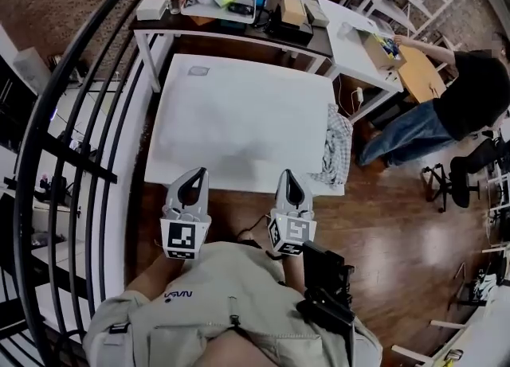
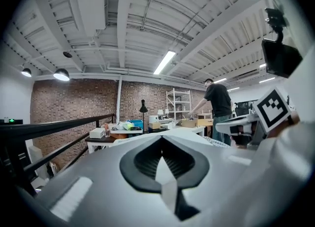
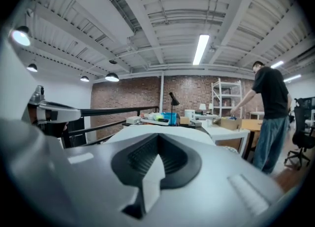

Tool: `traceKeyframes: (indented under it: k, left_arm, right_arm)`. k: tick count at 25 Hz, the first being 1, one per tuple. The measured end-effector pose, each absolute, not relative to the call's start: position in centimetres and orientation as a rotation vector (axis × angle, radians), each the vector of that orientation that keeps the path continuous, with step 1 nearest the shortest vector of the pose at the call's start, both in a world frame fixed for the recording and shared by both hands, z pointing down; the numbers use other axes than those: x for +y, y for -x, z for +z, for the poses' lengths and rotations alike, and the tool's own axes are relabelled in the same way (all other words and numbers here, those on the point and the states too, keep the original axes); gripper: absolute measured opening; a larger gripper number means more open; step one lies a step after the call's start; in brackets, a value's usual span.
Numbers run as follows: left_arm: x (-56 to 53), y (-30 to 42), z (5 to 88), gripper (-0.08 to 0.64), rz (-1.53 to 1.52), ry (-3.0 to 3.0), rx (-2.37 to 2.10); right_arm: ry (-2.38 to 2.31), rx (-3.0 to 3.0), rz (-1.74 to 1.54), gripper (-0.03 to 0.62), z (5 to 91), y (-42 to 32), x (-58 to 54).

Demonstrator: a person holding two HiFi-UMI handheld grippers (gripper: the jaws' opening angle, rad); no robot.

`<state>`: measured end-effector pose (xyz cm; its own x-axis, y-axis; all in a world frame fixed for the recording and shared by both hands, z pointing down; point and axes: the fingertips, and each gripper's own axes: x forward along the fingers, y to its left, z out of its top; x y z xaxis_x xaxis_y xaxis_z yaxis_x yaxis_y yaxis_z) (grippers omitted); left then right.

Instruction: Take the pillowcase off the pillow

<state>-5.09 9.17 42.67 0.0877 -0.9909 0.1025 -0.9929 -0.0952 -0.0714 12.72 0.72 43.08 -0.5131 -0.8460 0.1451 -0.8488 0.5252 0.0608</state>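
At the right edge of the white desk (image 1: 239,119), a crumpled grey-and-white checked cloth (image 1: 338,149) is seen draped over the side, limp and bunched. By the desk's near edge, the left gripper (image 1: 197,174) and right gripper (image 1: 289,176) are held apart from it, jaws closed together on nothing.

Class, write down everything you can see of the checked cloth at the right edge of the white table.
The checked cloth is soft, crumpled fabric in a pale grey-and-white check. It lies bunched at the right edge of the white table, near the front corner. Part of it rests on the tabletop and the rest hangs over the side towards the wooden floor. Only the table touches it. Whether it is the pillowcase cannot be told from here.
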Motion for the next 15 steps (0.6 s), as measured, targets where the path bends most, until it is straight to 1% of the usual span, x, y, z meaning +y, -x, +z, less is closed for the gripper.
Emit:
traceKeyframes:
  k: [3,7,15]
  left_arm:
    - [9.3,2.7,42.9,0.005,0.228,-2.316,-2.107]
    - [8.9,-1.2,43.3,0.005,0.247,-2.320,-2.089]
    - [8.3,-2.0,43.4,0.005,0.166,-2.247,-2.148]
  right_arm:
    - [-1.439,-2.624,0.047,0.003,44.2,-14.2,1.4]
    - [-1.416,-2.661,0.038,0.002,43.4,-16.8,1.1]
    - [-1.389,-2.688,0.033,0.002,43.2,-18.3,1.5]
